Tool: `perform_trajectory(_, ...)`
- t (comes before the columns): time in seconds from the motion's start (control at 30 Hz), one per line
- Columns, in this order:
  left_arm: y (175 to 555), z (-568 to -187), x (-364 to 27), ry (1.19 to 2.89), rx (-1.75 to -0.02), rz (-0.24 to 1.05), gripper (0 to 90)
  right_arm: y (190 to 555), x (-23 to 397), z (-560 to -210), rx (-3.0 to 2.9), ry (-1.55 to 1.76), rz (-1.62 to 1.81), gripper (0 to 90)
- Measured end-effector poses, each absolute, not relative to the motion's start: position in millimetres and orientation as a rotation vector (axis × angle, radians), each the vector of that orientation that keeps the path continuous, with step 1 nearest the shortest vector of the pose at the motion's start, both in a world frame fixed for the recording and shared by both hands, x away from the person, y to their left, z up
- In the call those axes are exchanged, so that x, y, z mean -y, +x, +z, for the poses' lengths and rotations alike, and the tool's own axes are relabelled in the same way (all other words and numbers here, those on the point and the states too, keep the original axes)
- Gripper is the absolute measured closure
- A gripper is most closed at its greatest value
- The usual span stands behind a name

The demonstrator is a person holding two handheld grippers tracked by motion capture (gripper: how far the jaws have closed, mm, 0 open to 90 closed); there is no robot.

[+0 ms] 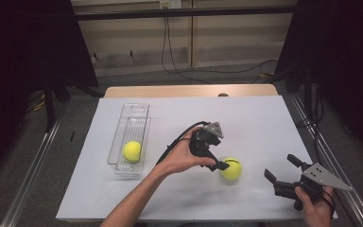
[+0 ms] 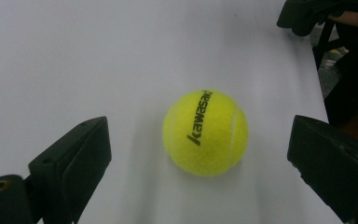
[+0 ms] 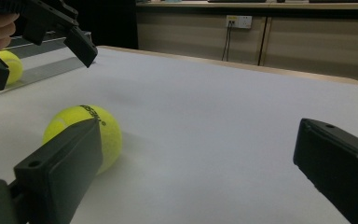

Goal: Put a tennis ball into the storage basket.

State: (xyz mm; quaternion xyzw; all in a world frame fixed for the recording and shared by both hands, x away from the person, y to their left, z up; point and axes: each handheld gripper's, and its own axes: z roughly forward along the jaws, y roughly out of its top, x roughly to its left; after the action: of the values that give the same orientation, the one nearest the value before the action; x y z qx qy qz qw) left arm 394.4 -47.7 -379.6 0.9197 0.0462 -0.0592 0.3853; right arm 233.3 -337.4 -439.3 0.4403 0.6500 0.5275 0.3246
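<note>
1. Tennis ball [image 1: 230, 168] on the white table sheet [image 1: 255, 123], seen from the high view – just beside the tips of the left gripper [image 1: 220, 164], near the table's middle. Left hand [image 1: 182, 156] wrapped round the gripper body, forearm slanting in from the bottom edge, jaws pointing toward the ball. Second tennis ball [image 1: 132, 151] inside a clear plastic tray [image 1: 135, 109] at the left. Right gripper [image 1: 280, 171] low at the right, held in the right hand [image 1: 317, 208], jaws spread wide with nothing between them, well apart from the ball.

2. Left gripper view: tennis ball [image 2: 205, 133] lying on the sheet ahead of the two black jaws, centred between them and touching neither. "Kawasaki" printed in dark letters along its face – last letters curving out of sight. Jaws apart, gap on either side of the ball.

3. Right gripper view: tennis ball [image 3: 85, 135] at the left, partly behind the near left jaw, dark lettering on top too small to read. Jaws standing wide, bare sheet between. Left gripper [image 3: 42, 51] hanging above, farther off, jaws parted.
</note>
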Motion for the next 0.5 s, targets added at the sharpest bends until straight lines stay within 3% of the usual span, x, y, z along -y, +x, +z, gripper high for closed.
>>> perform_trajectory(0.5, 390.2, -388.2, 67.6, 2.458, -0.039, -0.170, 5.9, 233.3, 337.7, -439.6, -1.707, 1.154, 1.384, 0.9)
